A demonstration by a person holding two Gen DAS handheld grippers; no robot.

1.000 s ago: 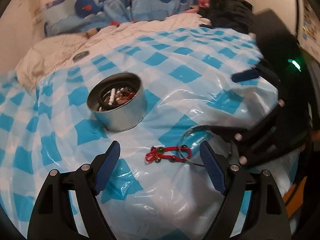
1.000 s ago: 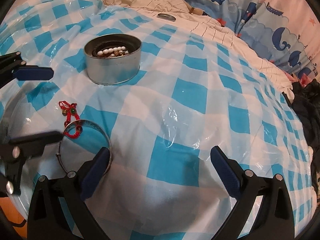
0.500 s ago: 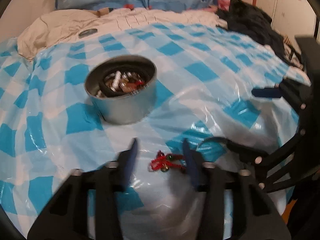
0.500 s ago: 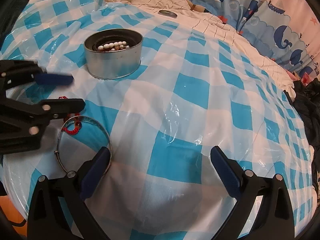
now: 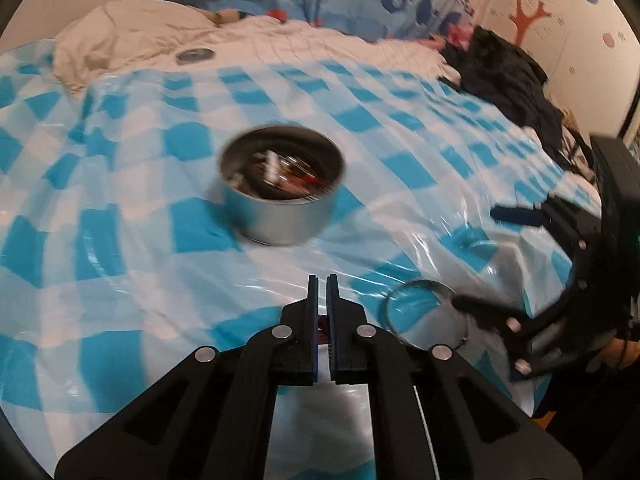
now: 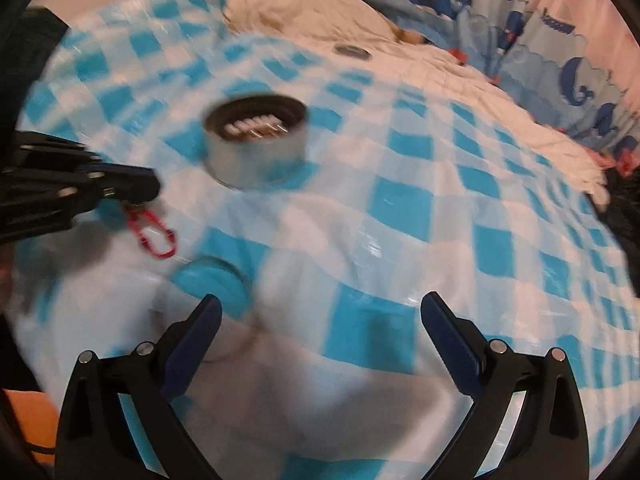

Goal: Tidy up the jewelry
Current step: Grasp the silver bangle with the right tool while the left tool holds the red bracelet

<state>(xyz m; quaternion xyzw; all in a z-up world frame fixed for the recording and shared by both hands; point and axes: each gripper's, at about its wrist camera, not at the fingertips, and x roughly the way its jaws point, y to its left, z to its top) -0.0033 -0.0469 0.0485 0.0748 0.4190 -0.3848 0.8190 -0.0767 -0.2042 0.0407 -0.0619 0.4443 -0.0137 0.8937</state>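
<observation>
Blue-and-white checked plastic sheeting is covering a bed, with a whale-print cushion lying along the far edge and a heap of dark clothes sitting in the corner. Near the middle of the sheet a round metal tin is standing upright, holding beads and other jewelry. Seen from the left wrist, the left tool is pressing its fingers nearly together, and only a sliver of red is peeking out between them; the right wrist view is showing far more, with the red cord bracelet dangling from the pinched tips of that tool, raised above the sheet and short of the tin. A thin metal bangle is lying flat on the sheet, sharp in the left wrist view, where one finger of the right tool is resting at its rim; in the blurred right wrist view it is barely showing. That right tool is standing wide open, gripping nothing, low over the sheet.
</observation>
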